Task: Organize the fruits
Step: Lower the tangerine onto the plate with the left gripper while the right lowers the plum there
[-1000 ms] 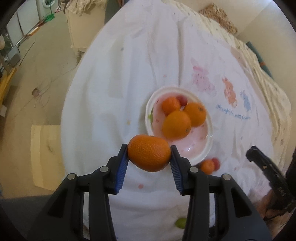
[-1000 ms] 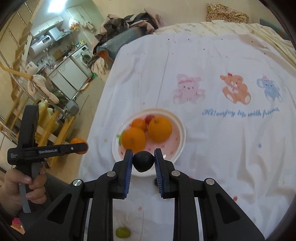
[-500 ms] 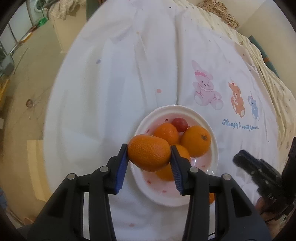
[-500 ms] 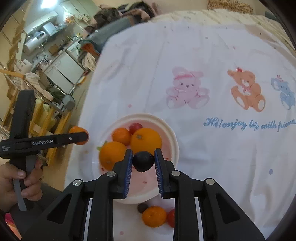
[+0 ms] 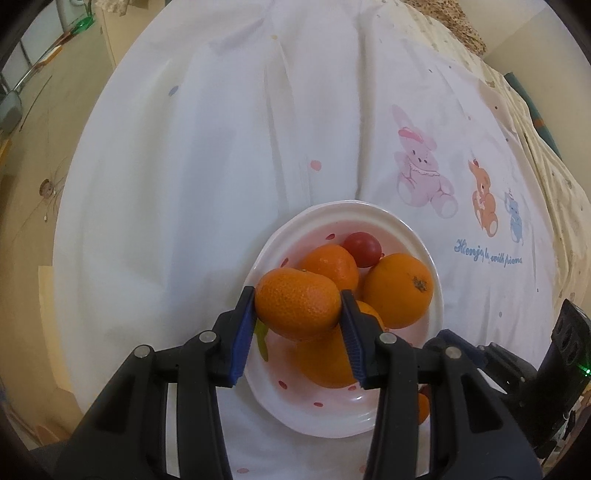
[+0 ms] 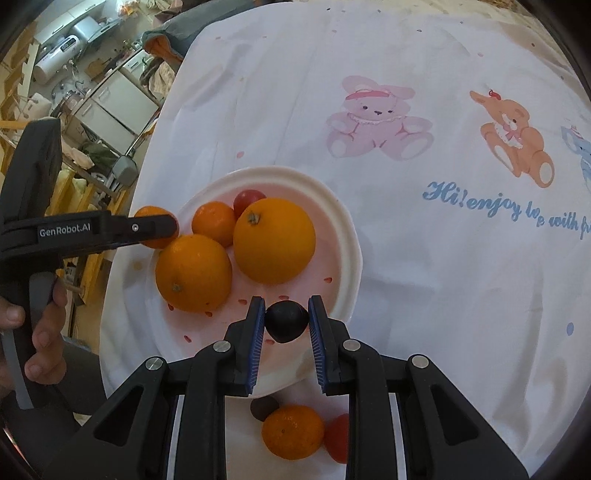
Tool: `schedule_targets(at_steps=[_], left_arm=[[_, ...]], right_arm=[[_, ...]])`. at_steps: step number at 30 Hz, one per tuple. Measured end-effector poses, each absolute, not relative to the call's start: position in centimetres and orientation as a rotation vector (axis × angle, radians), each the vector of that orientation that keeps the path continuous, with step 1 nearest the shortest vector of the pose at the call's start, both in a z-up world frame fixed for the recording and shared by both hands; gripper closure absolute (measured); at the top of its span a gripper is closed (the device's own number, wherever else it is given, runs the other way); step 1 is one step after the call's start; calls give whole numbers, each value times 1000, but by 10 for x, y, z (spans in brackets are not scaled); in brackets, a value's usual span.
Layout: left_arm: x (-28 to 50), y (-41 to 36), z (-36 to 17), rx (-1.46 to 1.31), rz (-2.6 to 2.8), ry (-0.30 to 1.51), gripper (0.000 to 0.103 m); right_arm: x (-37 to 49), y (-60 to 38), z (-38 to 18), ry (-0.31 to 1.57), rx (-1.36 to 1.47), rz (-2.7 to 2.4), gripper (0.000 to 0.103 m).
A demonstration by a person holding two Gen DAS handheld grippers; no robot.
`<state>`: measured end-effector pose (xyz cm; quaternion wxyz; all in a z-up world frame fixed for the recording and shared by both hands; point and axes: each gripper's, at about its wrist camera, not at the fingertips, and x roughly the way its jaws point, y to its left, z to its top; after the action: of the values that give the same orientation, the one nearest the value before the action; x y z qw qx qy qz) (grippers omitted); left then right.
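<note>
I am holding two fruits over the bowl [image 5: 413, 236].
My left claw [image 5: 297, 308] is squeezing a small orange [image 5: 297, 304], and my right claw [image 6: 286, 321] is pinching a dark plum [image 6: 286, 320], both just above the oranges sitting in the bowl.

A lived-in home: cartoon-print bedsheet [image 6: 424, 155], kitchen cabinets [image 6: 122, 99] and heaped clothes [image 6: 173, 33] behind

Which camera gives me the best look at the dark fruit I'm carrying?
The right wrist view: the dark fruit sits centred between the right gripper fingers, over the bowl rim. The left wrist view doesn't show it; only that gripper's black body at the right edge.
</note>
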<state>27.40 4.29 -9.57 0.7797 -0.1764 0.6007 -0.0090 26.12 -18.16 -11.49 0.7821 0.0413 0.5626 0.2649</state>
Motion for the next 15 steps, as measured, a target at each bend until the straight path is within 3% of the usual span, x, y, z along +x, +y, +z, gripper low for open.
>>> schedule_targets(at_steps=[15], left_arm=[[277,40,-100,-375,4,1313,62]], right_arm=[[263,-184,-124,1240,59,537,76]])
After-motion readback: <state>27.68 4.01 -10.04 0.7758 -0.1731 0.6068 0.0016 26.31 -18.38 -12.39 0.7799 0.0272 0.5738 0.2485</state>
